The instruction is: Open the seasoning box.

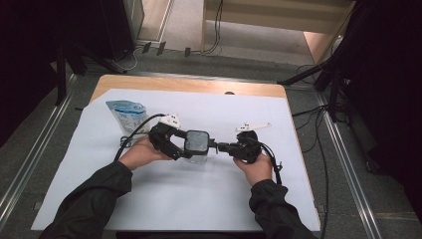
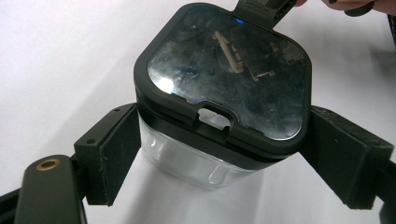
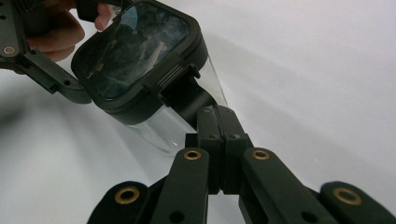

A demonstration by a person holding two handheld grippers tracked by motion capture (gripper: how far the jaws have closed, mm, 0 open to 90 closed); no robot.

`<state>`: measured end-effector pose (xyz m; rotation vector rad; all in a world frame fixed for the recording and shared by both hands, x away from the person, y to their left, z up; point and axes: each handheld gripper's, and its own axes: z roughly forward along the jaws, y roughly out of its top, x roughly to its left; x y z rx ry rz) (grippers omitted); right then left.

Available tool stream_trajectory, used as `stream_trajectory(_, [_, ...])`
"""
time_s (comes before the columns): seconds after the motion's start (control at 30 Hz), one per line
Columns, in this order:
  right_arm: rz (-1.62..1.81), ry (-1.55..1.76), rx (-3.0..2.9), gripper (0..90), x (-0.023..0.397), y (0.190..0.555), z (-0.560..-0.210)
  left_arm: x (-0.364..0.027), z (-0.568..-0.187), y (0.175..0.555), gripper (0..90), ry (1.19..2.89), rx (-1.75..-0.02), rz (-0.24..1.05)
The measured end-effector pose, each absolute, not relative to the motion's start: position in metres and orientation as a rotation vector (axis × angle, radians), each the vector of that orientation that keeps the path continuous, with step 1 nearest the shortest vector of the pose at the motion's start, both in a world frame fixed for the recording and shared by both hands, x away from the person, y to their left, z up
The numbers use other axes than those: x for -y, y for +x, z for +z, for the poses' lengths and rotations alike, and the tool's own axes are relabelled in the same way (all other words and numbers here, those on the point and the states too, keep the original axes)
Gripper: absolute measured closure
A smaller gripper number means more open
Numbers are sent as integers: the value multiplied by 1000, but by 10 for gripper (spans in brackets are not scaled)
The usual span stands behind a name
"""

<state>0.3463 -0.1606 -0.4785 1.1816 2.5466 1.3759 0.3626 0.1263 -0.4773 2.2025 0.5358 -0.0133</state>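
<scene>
The lidded container (image 1: 196, 145) sits between the two tongs, and both are on it. The right gripper (image 3: 201, 100) is clenched, its jaws pressed flat together, with their tip pushed in against a dark latch tab (image 3: 180, 91) under the edge of the black lid (image 3: 135, 51) — whether the tab is pinched between the pads or only nudged by them, the right gripper view doesn't let me call. Across from it, the left gripper (image 2: 224, 158) straddles the clear body (image 2: 187, 161); its two pads stand against the sides just under the lid's rim, grasping it and bracing it on the white sheet (image 1: 164, 199).

Reading the play: this looks like the lid-opening step, one tong steadying, the other working the latch. The lid is seated all round and nothing has lifted yet. The next move, I'd judge, calls for the right tong to lever that tab up and away from the body while the left keeps its squeeze — too slack and the whole box tips toward the right tong instead of popping open.

Further out, beyond the left gripper's far side, a blue-and-white pouch (image 1: 127, 113) stands well apart, untouched.
</scene>
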Motion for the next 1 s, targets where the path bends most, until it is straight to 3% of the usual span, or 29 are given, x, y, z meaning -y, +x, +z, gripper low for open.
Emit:
stream_trajectory(0.37, [1371,1184,-2551,900,160,347,-478,-133,-464,360,169,2158,-534,-8])
stream_trajectory(0.47, [1372,1184,-2551,900,160,347,-478,-136,-458,358,219,2155,-516,-10])
stream_trajectory(0.6, [1372,1184,-2553,900,160,347,-478,-138,-450,354,352,2168,-485,-12])
stream_trajectory(0.67, [1371,1184,-2554,900,160,347,-478,-138,-447,352,494,2174,-469,-36])
stream_trajectory(0.8, [1368,1184,-2554,900,160,347,-478,-136,-444,352,676,2175,-483,-54])
stream_trajectory(1.0, [1376,1183,-2550,900,160,347,-479,-133,-438,352,844,2143,-509,-77])
